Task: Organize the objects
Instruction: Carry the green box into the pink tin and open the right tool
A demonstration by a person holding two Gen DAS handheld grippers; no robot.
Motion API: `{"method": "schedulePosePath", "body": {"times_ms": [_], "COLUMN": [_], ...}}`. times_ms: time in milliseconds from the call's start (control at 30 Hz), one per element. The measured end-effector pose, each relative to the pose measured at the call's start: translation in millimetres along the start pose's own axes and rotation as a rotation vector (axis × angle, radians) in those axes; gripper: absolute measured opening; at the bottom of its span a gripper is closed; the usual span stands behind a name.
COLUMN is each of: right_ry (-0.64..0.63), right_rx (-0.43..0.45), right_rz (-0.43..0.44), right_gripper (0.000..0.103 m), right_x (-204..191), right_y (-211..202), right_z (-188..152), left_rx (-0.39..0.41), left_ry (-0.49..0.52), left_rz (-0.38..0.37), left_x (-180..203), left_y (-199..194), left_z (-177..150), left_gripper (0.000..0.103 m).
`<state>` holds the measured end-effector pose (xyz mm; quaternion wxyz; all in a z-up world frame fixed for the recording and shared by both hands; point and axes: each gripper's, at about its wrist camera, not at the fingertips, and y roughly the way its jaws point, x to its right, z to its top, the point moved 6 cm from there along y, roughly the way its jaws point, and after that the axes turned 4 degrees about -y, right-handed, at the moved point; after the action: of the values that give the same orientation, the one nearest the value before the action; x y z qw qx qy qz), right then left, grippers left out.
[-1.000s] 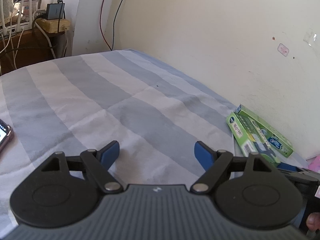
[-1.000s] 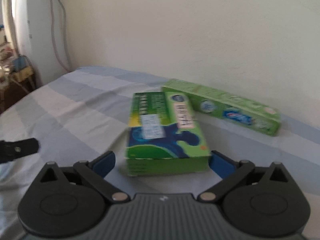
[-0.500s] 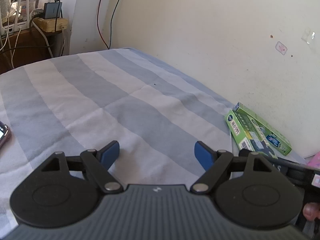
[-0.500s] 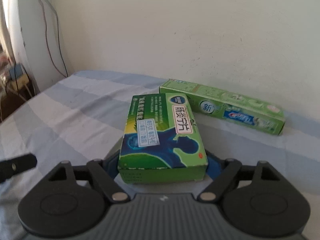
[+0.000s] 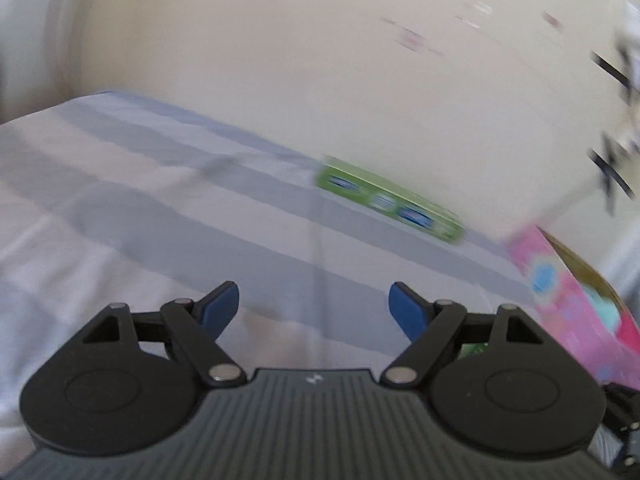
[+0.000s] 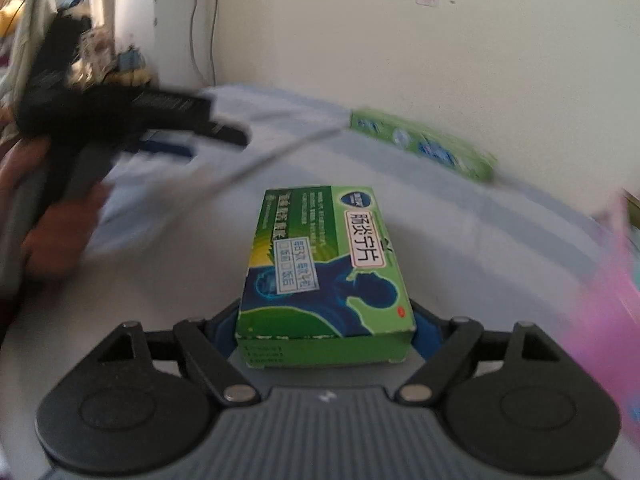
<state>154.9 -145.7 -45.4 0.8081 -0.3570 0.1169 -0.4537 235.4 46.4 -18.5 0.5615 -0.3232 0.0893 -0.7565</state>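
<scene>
My right gripper (image 6: 326, 326) is shut on a green and blue medicine box (image 6: 324, 268) and holds it above the striped bedsheet (image 6: 460, 216). A long green toothpaste box (image 6: 424, 146) lies by the wall; it also shows blurred in the left wrist view (image 5: 392, 202). My left gripper (image 5: 314, 306) is open and empty over the sheet, with the toothpaste box ahead of it to the right. In the right wrist view the left gripper (image 6: 120, 120) appears blurred at the left, held by a hand.
A pink box (image 5: 572, 296) lies at the right on the bed, also blurred in the right wrist view (image 6: 612, 280). The cream wall (image 5: 320, 60) bounds the far side of the bed. Clutter and cables stand at the far left (image 6: 100, 52).
The right gripper closed on the medicine box and lifted it off the sheet. The left gripper swung to the right, so the toothpaste box and the pink box now lie ahead of it.
</scene>
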Motion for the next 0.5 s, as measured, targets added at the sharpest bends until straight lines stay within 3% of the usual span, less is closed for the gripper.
{"method": "schedulePosePath", "body": {"times_ms": [167, 300, 367, 400, 500], "right_ry": [-0.039, -0.004, 0.040, 0.070, 0.161], "right_rx": [-0.023, -0.030, -0.015, -0.011, 0.013], "right_rz": [-0.123, -0.254, -0.329, -0.358, -0.369], "right_gripper": [0.083, 0.084, 0.097, 0.097, 0.097], "right_x": [21.8, 44.3, 56.1, 61.5, 69.0], "right_y": [-68.7, -105.3, -120.5, -127.2, -142.6], "right_z": [-64.4, -98.1, -110.1, -115.7, -132.1], "left_rx": [-0.072, -0.194, -0.214, -0.225, -0.283], "left_ry": [0.211, 0.190, 0.206, 0.222, 0.265], "left_rz": [-0.115, -0.293, -0.374, -0.410, -0.494], "left_x": [50.1, 95.6, 126.8, 142.4, 185.9], "left_y": [4.1, -6.6, -17.2, -21.6, -25.2], "left_z": [-26.1, -47.6, -58.6, -64.8, -86.3], "left_gripper": [0.084, 0.084, 0.084, 0.084, 0.084]}}
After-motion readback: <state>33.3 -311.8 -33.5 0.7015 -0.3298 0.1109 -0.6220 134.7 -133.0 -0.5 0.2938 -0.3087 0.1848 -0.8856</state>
